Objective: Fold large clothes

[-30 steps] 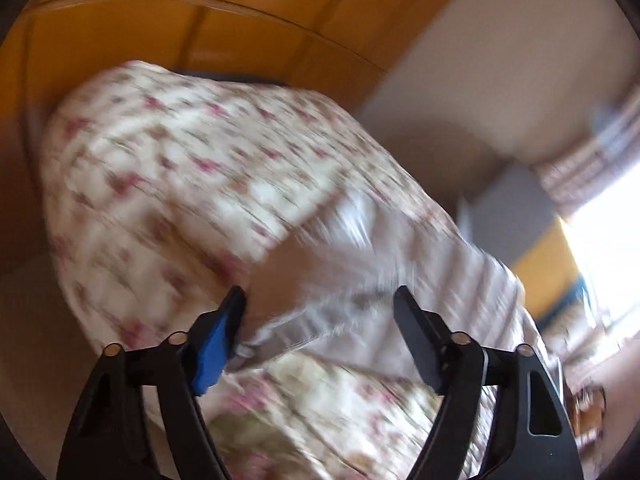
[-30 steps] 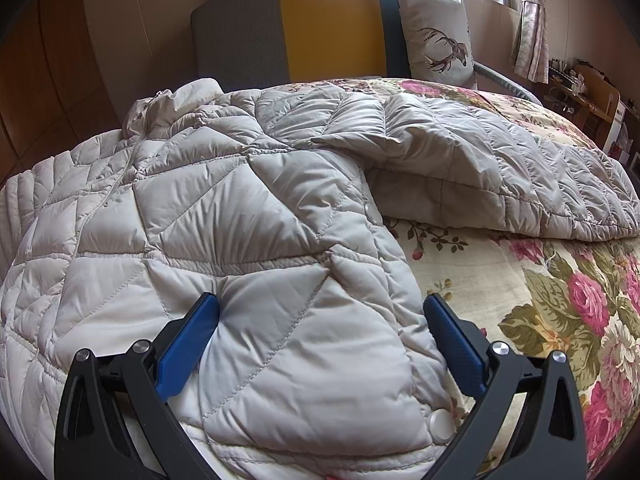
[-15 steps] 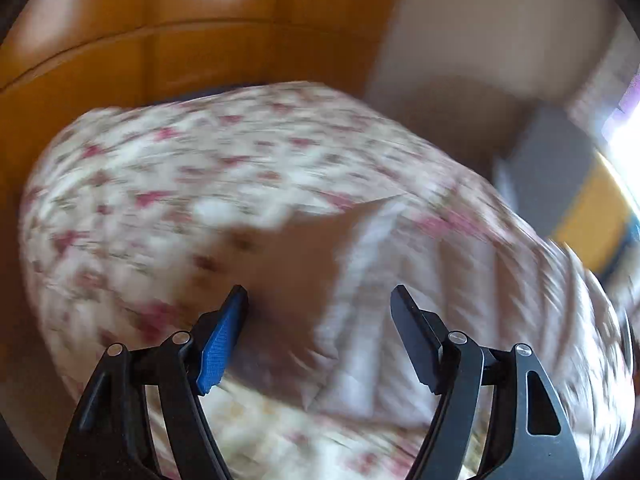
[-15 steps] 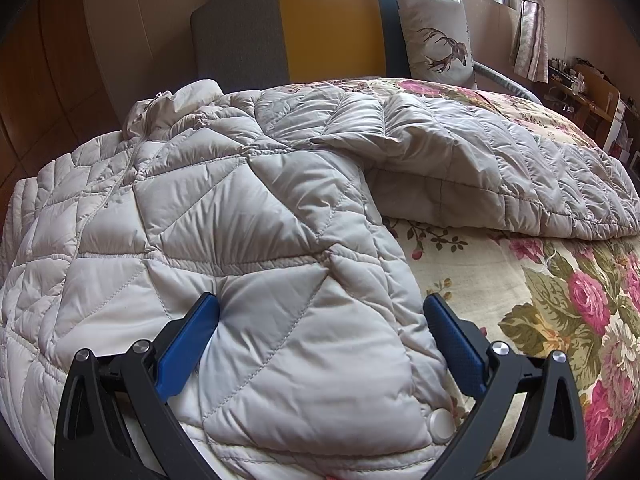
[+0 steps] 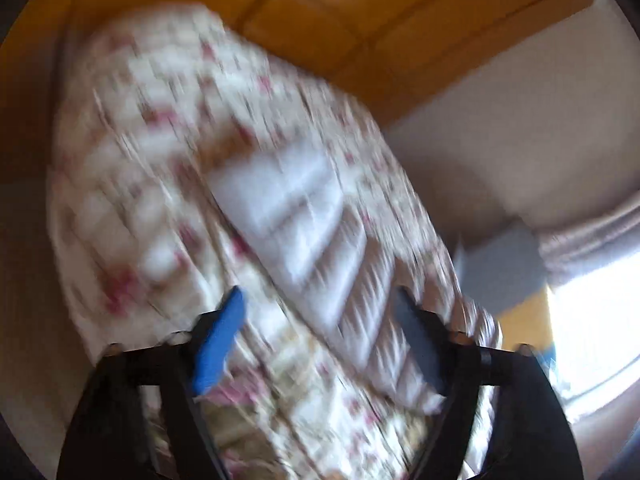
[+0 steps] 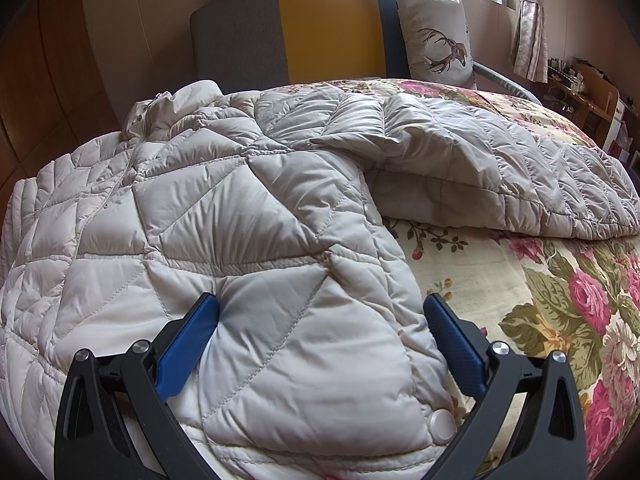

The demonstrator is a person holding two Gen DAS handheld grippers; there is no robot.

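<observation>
While the left wrist view is heavily motion-blurred, left claw (image 5: 318, 316) reads as released, jaws wide apart, nothing between them; ahead of it lies a pale quilted strip of the jacket (image 5: 296, 216) on the floral bedspread (image 5: 132, 184). Right claw (image 6: 320, 320) also released, jaws straddling the jacket (image 6: 256, 248) hem panel, left pad (image 6: 188, 344) pressing into the fabric. Snap button (image 6: 440, 422) sits just inside the right finger. Sleeve (image 6: 500, 168) lies ahead-right across the bedspread (image 6: 560, 300).
</observation>
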